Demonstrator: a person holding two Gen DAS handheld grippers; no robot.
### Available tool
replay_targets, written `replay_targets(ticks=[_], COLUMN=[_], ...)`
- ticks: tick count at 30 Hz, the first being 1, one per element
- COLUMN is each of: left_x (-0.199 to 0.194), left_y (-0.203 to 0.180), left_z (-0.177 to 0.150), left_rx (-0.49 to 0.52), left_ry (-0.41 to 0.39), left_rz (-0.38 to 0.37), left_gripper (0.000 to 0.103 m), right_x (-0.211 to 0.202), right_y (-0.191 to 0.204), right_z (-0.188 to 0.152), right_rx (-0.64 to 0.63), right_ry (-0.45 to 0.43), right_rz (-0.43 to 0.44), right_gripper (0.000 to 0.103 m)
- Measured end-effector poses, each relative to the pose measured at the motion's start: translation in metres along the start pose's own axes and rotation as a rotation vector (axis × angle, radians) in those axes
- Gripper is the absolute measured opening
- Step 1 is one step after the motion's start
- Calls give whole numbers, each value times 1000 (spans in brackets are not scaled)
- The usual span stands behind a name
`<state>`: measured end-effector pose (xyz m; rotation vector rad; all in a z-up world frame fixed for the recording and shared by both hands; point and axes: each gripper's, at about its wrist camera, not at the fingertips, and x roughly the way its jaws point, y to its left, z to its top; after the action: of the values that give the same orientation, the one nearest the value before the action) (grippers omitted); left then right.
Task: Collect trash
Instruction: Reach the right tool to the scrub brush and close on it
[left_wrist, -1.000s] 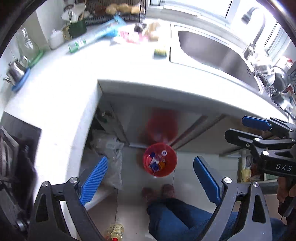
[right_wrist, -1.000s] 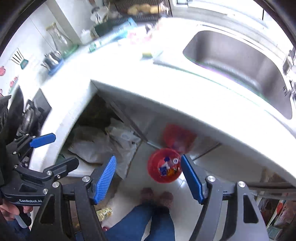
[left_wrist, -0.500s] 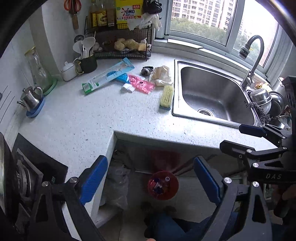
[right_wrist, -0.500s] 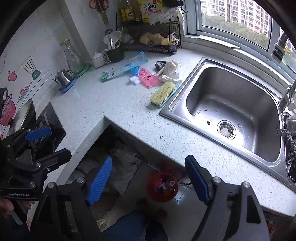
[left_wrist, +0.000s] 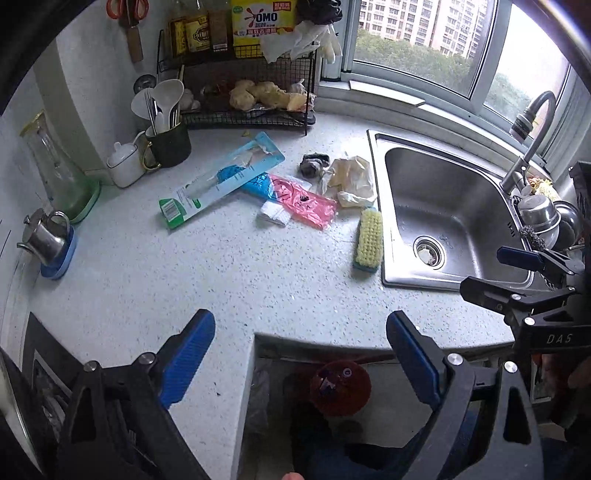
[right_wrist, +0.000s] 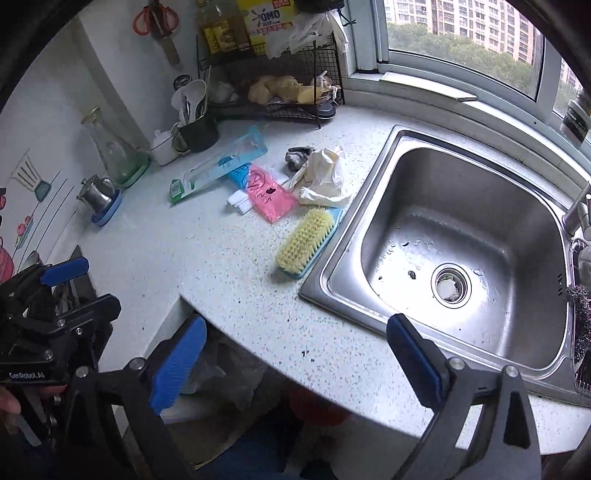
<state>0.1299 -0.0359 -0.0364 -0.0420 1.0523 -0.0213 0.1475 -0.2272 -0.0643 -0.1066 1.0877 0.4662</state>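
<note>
Trash lies at the back of the speckled counter (left_wrist: 177, 280): a long blue blister pack (left_wrist: 221, 181) (right_wrist: 218, 164), a pink plastic bag (left_wrist: 303, 201) (right_wrist: 269, 194), a crumpled cream wrapper (left_wrist: 351, 181) (right_wrist: 325, 177), a small white wad (left_wrist: 273, 216) and a dark scrap (left_wrist: 314, 164). A red bin (left_wrist: 340, 387) with litter stands on the floor under the counter. My left gripper (left_wrist: 299, 358) is open and empty above the counter's front edge. My right gripper (right_wrist: 295, 362) is open and empty, near the sink's front corner.
A steel sink (right_wrist: 458, 243) fills the right. A yellow scrub brush (right_wrist: 306, 242) lies beside it. A wire rack (left_wrist: 251, 99), utensil cup (left_wrist: 166, 140), glass jug (left_wrist: 55, 173) and small kettle (left_wrist: 44, 236) line the back and left. A stove (left_wrist: 40, 373) is at the left.
Both grippers have risen from looking down at the red bin on the floor to looking over the counter top. The trash pile has come into clear view. Both stay open.
</note>
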Motion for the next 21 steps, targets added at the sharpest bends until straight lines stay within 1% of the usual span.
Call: replay_targets(ticks=[4, 7, 11, 12, 14, 18, 21], left_x=[25, 44, 69, 75, 88, 107, 119], left_y=[24, 35, 44, 46, 51, 58, 59], left_z=[30, 50, 70, 74, 82, 90, 94], left_rx=[0, 42, 90, 99, 105, 99, 120], left_ry=[49, 71, 109, 119, 142, 181, 196], left_rz=[7, 1, -17, -23, -48, -159, -181], left_gripper=[93, 93, 93, 93, 93, 93, 93], right_x=[20, 38, 64, 71, 86, 106, 119], right_y=[-3, -5, -8, -10, -13, -11, -10], right_z=[22, 35, 47, 49, 51, 59, 66], right_rx=[29, 64, 110, 126, 156, 171, 185], right_ry=[13, 41, 66, 84, 125, 166, 181], right_rz=[-41, -66, -88, -91, -88, -104, -123], right_gripper=[102, 102, 102, 102, 102, 102, 102])
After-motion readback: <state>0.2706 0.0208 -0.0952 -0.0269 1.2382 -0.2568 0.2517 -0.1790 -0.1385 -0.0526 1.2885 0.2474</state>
